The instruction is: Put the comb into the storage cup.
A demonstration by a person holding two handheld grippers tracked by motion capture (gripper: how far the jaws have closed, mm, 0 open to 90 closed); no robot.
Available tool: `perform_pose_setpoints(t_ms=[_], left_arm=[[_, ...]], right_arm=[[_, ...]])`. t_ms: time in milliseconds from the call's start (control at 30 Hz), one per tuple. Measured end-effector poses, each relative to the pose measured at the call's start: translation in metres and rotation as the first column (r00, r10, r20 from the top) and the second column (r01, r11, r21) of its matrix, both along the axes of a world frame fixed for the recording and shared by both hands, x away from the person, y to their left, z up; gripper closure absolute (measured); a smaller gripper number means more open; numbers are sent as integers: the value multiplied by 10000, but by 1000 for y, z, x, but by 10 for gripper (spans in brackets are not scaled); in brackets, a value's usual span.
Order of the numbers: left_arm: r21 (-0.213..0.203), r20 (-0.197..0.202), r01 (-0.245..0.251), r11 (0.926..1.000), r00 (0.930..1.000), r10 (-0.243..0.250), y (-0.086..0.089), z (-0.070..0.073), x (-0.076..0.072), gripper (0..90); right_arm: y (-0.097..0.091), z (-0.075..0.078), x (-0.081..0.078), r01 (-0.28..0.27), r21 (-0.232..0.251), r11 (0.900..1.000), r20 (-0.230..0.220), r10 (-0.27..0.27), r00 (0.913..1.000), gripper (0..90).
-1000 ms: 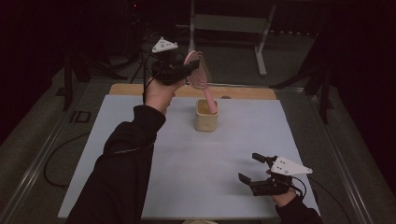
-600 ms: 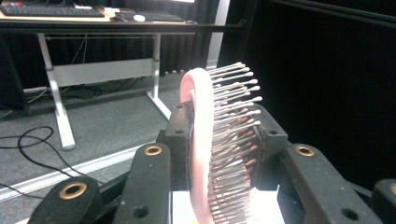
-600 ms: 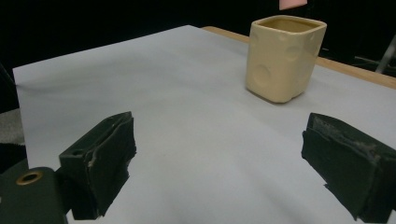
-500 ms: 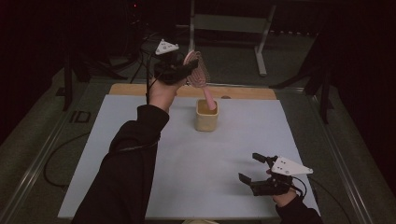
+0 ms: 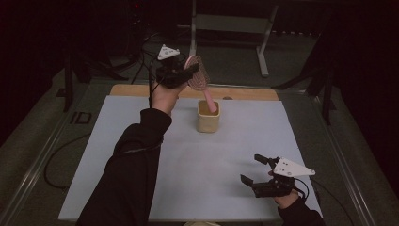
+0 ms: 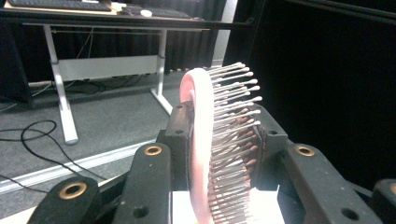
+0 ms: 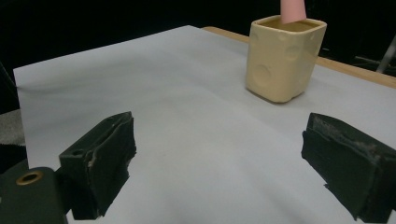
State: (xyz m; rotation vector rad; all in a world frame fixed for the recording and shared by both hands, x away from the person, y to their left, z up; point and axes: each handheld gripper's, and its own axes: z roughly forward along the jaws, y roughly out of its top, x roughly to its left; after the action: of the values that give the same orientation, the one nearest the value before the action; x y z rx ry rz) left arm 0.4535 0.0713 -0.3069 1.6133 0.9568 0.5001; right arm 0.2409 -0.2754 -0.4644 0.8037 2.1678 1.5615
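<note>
The left gripper (image 5: 188,74) is clamped tight on the head of the pink hairbrush (image 5: 198,77), one jaw on its back and one on the bristles, and the brush slants with its handle tip dipped inside the cream cup (image 5: 208,122) at the far middle of the white mat (image 5: 141,165). Down at the near right corner, the right gripper (image 5: 256,169) hovers just over the mat with jaws spread wide and nothing between them, well apart from the cup.

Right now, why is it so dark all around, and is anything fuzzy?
High view: light falls on the pale table, the room around stays black. Left gripper view: the pink hairbrush is so close that its bristles look soft. Right gripper view: the cream cup is sharp, the near jaws a bit blurry.
</note>
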Motion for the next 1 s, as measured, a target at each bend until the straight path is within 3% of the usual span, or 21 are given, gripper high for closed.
perform_pose_setpoints(t_ms=[1000], left_arm=[[3, -485, 145, 9999, 9987, -145, -3, -38, 7, 669]], right_arm=[[0, -2, 1, 49, 79, 10000, -32, -49, 10000, 93]])
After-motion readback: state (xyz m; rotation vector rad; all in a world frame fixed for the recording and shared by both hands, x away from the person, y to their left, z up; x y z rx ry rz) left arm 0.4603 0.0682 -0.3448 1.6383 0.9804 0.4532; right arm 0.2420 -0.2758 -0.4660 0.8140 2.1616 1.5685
